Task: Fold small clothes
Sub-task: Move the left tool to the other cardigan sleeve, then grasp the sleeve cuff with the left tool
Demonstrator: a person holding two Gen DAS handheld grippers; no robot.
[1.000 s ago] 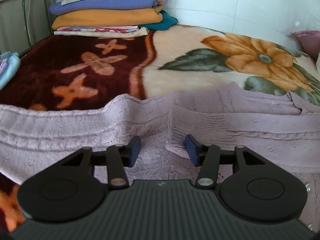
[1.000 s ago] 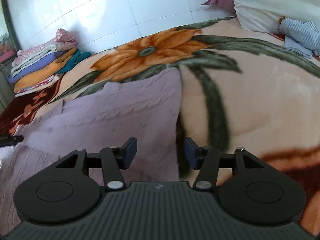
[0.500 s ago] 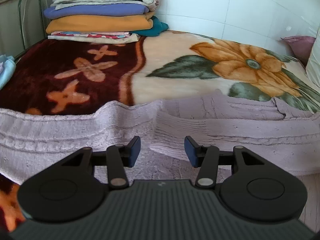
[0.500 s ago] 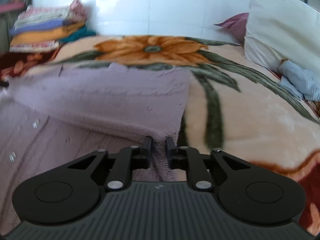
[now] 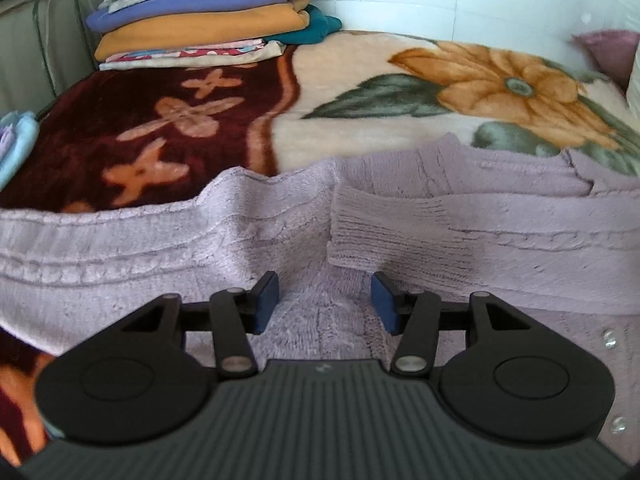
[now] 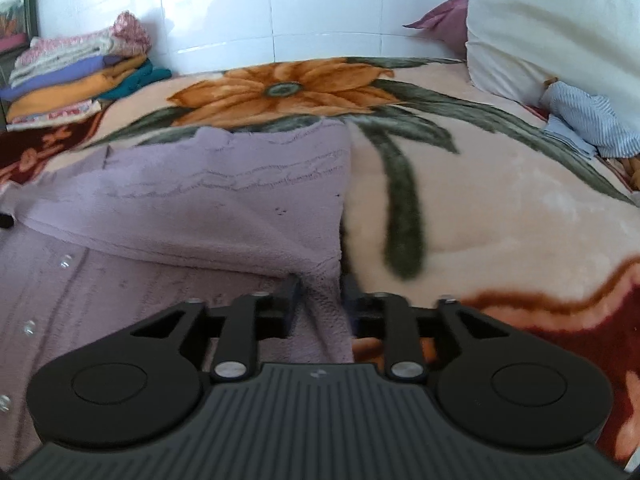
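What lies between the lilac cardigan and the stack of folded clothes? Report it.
Only bare blanket, maroon with orange blossoms then cream; nothing rests on that stretch between the lilac cardigan and the stack of folded clothes. The left wrist view shows it best.

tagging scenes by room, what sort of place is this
Most likely a bedroom: a lilac cardigan is spread on a bed's floral blanket, a white pillow leans by the tiled wall, and a stack of folded clothes sits at the far end.
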